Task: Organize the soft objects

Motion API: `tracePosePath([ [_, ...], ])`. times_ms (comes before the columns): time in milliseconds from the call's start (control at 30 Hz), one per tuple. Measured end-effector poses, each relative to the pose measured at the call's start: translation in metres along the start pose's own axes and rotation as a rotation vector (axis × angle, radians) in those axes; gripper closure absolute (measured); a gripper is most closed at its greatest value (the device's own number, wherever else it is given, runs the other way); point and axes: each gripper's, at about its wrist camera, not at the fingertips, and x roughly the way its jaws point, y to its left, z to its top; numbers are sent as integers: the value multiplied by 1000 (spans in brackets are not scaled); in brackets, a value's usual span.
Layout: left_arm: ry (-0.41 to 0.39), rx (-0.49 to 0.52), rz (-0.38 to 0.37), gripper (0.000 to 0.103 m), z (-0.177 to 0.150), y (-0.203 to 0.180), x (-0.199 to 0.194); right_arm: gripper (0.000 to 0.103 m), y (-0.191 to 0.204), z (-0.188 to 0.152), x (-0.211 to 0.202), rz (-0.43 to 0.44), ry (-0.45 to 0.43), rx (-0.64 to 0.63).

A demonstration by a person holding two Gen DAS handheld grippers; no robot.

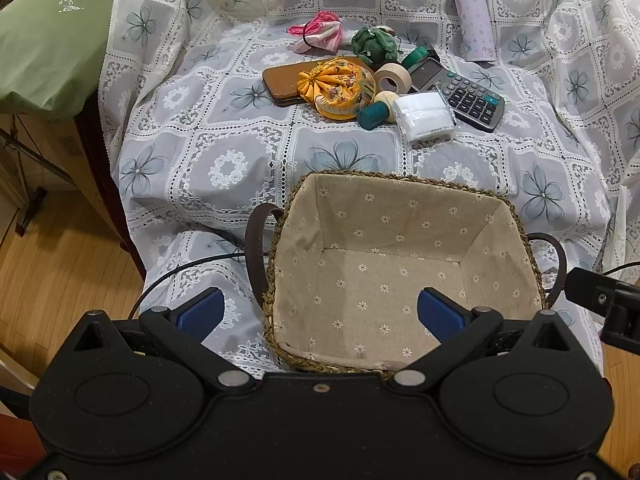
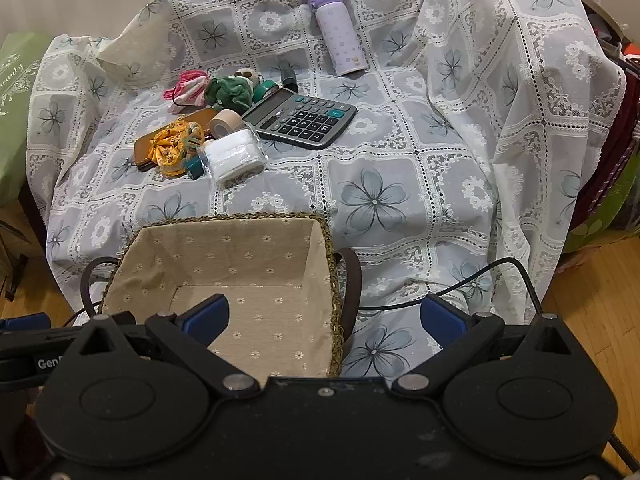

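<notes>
Both tongs, left [image 1: 320,314] and right [image 2: 324,316], gape wide and empty over the lined woven basket [image 1: 404,188], while the light, squashy yellow floral fabric scrunchie [image 1: 338,84] at upper centre should pinch easily at its bunched folds.

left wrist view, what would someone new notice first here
The woven basket with its daisy-print lining sits empty in the foreground, right past the open left tool. Beyond it on the lace cloth lies a tight clutter: an orange scrunchie, a pink one, a green one and a calculator. A purple bottle lies farther back.

a home: lace floral cover [image 2: 400,160], wooden floor [image 1: 52,264].
</notes>
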Motion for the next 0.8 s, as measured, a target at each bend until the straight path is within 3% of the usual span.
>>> tracePosePath([
  [333,3,-5,-11,4,-3,1,8,3,2,5,10,12,-12,-17],
  [800,13,-29,-19,9,35,15,36,16,22,49,54,60,-31,-57],
])
